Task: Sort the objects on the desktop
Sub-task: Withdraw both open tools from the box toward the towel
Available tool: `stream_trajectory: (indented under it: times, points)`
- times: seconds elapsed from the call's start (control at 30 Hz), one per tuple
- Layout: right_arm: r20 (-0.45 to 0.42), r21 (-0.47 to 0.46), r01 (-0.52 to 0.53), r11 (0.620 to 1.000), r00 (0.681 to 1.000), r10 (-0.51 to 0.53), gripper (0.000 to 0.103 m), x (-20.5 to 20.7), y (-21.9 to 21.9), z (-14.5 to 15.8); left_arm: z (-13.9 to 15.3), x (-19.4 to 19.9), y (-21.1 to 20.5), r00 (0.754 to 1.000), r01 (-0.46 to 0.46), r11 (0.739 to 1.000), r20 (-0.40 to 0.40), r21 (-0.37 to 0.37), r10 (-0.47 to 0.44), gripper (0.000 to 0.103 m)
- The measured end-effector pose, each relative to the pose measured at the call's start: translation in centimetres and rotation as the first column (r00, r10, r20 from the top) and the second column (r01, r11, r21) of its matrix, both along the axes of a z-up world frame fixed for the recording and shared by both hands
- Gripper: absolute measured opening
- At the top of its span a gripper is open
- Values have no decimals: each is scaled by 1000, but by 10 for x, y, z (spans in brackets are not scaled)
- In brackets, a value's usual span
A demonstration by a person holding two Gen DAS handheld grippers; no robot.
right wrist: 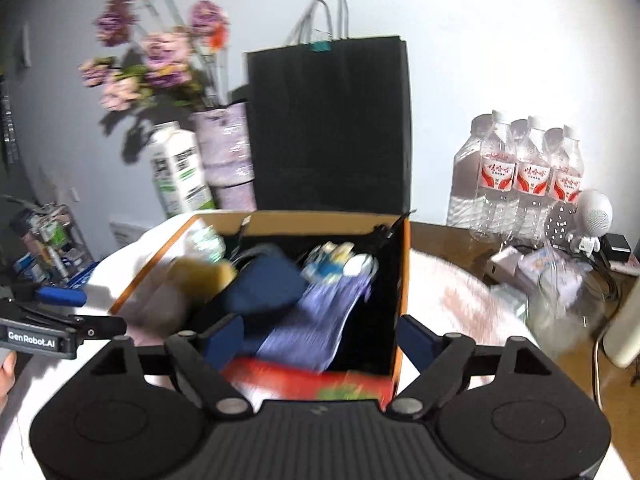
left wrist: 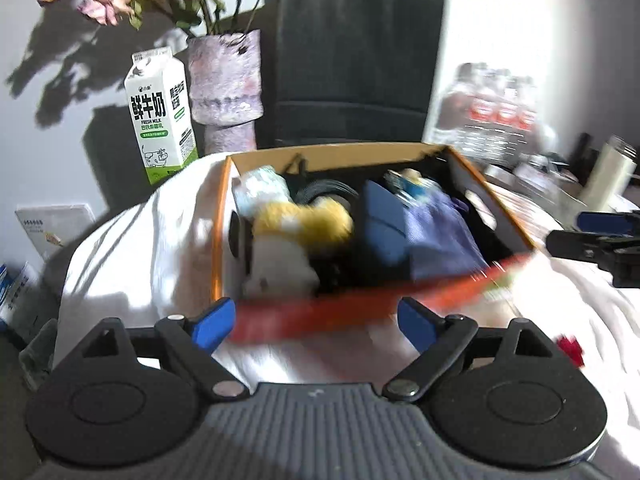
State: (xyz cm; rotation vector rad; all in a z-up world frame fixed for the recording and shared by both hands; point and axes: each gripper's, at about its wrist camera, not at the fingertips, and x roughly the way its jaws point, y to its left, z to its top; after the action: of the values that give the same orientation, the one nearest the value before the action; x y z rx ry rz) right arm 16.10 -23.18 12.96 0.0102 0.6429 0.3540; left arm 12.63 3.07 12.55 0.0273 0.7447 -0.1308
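Left wrist cam gets stuff the right one doesn't: the milk carton (left wrist: 162,118) label reads clearly, there's a white tumbler (left wrist: 610,176) far right and a small red bit (left wrist: 570,350) on the cloth near right. Right wrist cam instead shows the pack of water bottles (right wrist: 528,176) sharp, a little white astronaut figure (right wrist: 592,216) beside it, and a cluttered rack (right wrist: 48,236) far left.

Both grippers are spread wide w/ nothing between the fingers: left gripper (left wrist: 316,324), right gripper (right wrist: 320,344). Each pokes into the other's view from the side.

The cardboard box (left wrist: 348,152) sits open on the white cloth (left wrist: 132,248), right in front of both grippers. Long axis runs near-to-far, open top facing up, near flap w/ red print folded toward the cams. Inside: yellow plush toy (left wrist: 304,220) on the left, navy pouch (left wrist: 384,232) mid, purple cloth (left wrist: 440,232) on the right, some blue-and-white thing (right wrist: 336,262) at the far end. Pretty blurry tbh.

Behind the box: black paper bag (right wrist: 332,128), purple vase (right wrist: 228,152) w/ pink flowers, white wall. Brown wooden desk (right wrist: 444,240) shows to the right of the cloth.
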Motion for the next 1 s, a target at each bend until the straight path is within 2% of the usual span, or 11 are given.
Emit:
stream_trajectory:
  times: [0.07,0.17,0.27,0.4,0.5,0.57,0.67,0.87,1.0]
  points:
    - [21,15,-28,999,999,28,86,-36,-1,-7,-3,-40,0,998,53,998,45,-26,-51,100]
    - [50,14,-49,999,998,49,86,-89,-1,-24,-14,-98,1,991,107,991,86,-78,-100,102]
    - [93,-13,-5,1000,996,7,88,-140,3,-48,-37,-146,-1,991,101,988,103,-116,-89,103]
    - [119,-38,107,994,988,-101,88,-192,12,-85,-73,-178,-13,997,29,996,79,-81,-23,103]
    - [75,-62,112,992,991,-107,86,-209,20,-111,-86,-184,-12,999,28,993,21,-115,-26,103]
    - [61,-82,89,993,995,-84,86,-214,22,-120,-88,-186,-11,1000,12,993,30,-120,-8,103]
    - [74,-73,104,992,992,-98,86,-218,23,-120,-87,-180,-9,999,-15,990,30,-138,19,103]
    - [95,-51,128,990,988,-123,86,-216,13,-117,-97,-169,-22,1000,5,990,2,-142,-5,103]
    - [140,-65,156,986,979,-146,84,-205,3,-111,-88,-143,-41,996,73,988,63,-137,-65,103]
